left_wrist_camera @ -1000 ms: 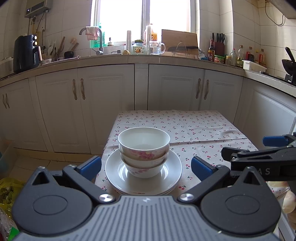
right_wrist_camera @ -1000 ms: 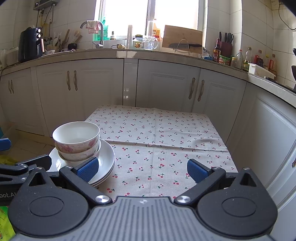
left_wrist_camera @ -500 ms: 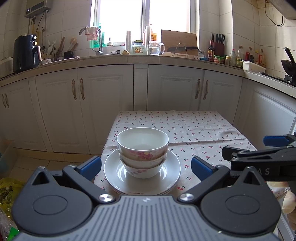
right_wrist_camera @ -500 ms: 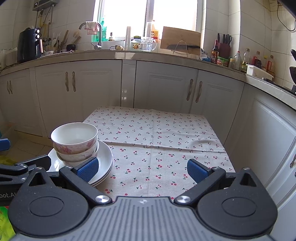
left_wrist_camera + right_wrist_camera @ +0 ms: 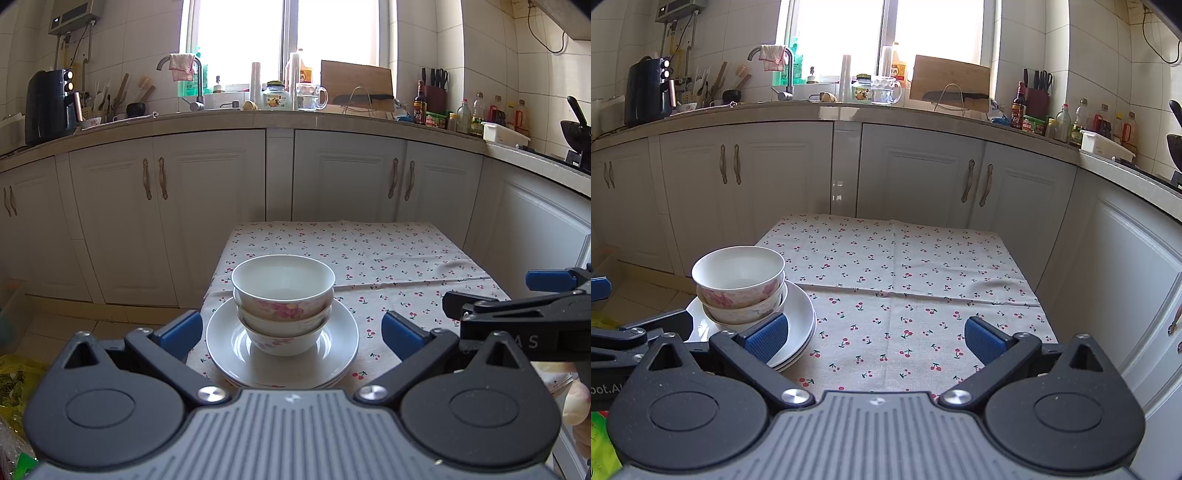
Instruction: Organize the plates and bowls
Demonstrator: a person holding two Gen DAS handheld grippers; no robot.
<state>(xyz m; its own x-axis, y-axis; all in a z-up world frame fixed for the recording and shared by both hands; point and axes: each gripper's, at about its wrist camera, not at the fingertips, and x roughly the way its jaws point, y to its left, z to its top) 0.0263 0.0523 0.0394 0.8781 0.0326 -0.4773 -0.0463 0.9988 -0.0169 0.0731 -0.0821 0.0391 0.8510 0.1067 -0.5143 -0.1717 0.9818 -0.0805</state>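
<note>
Several white bowls with pink flowers [image 5: 283, 295] [image 5: 740, 284] sit nested on a stack of white plates [image 5: 340, 347] [image 5: 799, 325] at the near left of a small table under a cherry-print cloth [image 5: 369, 254] [image 5: 905, 280]. My left gripper [image 5: 291, 334] is open, just short of the stack, its blue pads on either side of the plates and holding nothing. My right gripper [image 5: 875, 338] is open over bare cloth to the right of the stack. The right gripper also shows side-on in the left wrist view [image 5: 532, 295].
White kitchen cabinets [image 5: 332, 177] and a worktop with a faucet [image 5: 184, 77], a black appliance [image 5: 50, 105], jars, bottles and a knife block run behind and to the right of the table. Tiled floor lies left of the table, with a yellow bag [image 5: 14, 384] nearby.
Both views have shifted only slightly; the bowl stack sits a touch further left in each. Both grippers stay open and nothing was picked up.
</note>
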